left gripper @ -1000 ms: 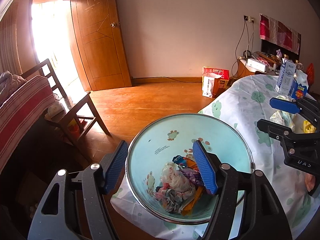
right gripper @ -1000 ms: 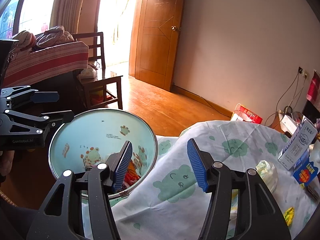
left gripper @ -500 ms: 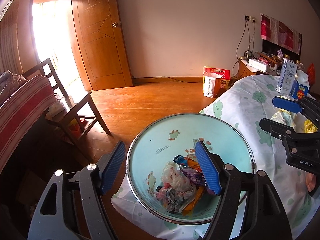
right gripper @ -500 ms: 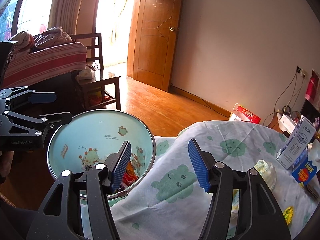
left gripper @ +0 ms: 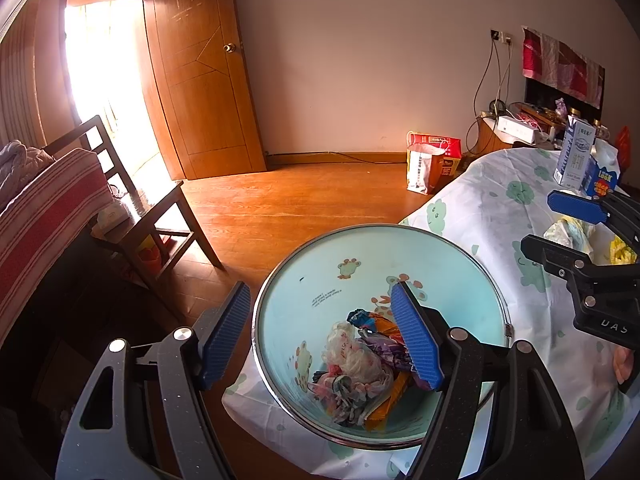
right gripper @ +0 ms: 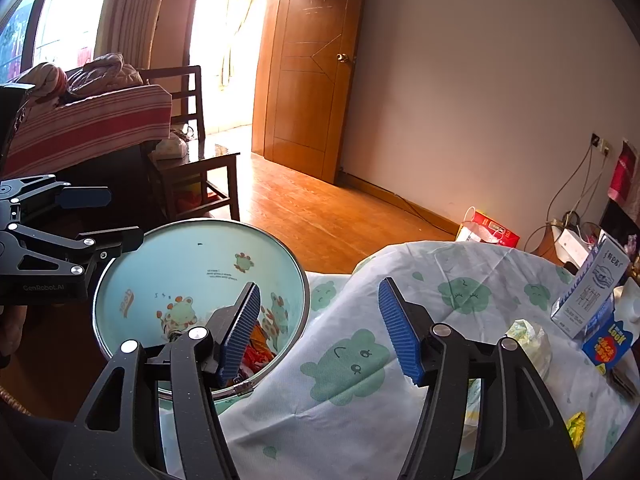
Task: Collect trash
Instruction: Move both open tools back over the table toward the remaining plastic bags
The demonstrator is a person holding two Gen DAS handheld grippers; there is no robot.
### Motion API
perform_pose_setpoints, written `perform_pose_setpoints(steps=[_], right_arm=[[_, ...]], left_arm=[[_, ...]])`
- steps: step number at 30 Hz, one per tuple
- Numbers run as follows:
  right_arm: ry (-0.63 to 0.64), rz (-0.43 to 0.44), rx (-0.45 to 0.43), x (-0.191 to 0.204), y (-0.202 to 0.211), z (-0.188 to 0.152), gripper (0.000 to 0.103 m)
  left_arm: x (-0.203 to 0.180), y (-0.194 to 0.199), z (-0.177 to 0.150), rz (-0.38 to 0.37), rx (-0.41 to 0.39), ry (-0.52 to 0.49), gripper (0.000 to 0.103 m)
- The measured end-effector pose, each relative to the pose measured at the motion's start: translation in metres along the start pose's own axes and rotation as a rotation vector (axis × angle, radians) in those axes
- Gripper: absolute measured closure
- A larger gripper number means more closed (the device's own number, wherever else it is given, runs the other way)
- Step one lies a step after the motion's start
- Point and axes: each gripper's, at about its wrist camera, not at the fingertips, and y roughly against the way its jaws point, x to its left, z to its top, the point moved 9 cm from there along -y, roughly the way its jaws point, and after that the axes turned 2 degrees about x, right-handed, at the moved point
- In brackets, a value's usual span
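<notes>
"LOOK" shows on a blue box (right gripper: 608, 342) right of the right tongs (right gripper: 320, 330). Both tongs stand released, empty; the left tongs (left gripper: 320, 334) straddle the rim of the trash bin (left gripper: 304, 276), wrappers (left gripper: 360, 368) inside, bare floor (left gripper: 304, 204) beyond.

My left claw (left gripper: 320, 336) spread wider over bin (left gripper: 440, 248), nothing gripped. My right claw (right gripper: 320, 328) also wider than second ago, gap bare above cloth (right gripper: 360, 360). Right view drifted slightly; bin sits bit lower-left there.
</notes>
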Motion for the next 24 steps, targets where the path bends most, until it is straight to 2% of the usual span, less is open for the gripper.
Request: perform_pose_setpoints(steps=[9, 13, 16, 21, 24], right_arm=[[0.001, -0.002, -0.002, 0.000, 0.000, 0.000, 0.041], [-0.005, -0.017, -0.011, -0.005, 0.001, 0.000, 0.038], [-0.014, -0.039, -0.017, -0.007, 0.003, 0.000, 0.037], [-0.066, -0.205, -0.048, -0.030, 0.023, 0.000, 0.037], [-0.113, -0.286, -0.014, -0.056, 0.037, -0.011, 0.037]], left_arm=[[0.001, 0.000, 0.001, 0.002, 0.002, 0.002, 0.030], [0.002, -0.001, 0.001, 0.005, -0.001, 0.006, 0.022], [-0.001, -0.004, 0.000, -0.007, 0.011, 0.006, 0.021], [-0.017, -0.007, 0.002, -0.035, 0.012, -0.013, 0.021], [-0.036, -0.010, 0.004, -0.072, 0.018, -0.031, 0.020]])
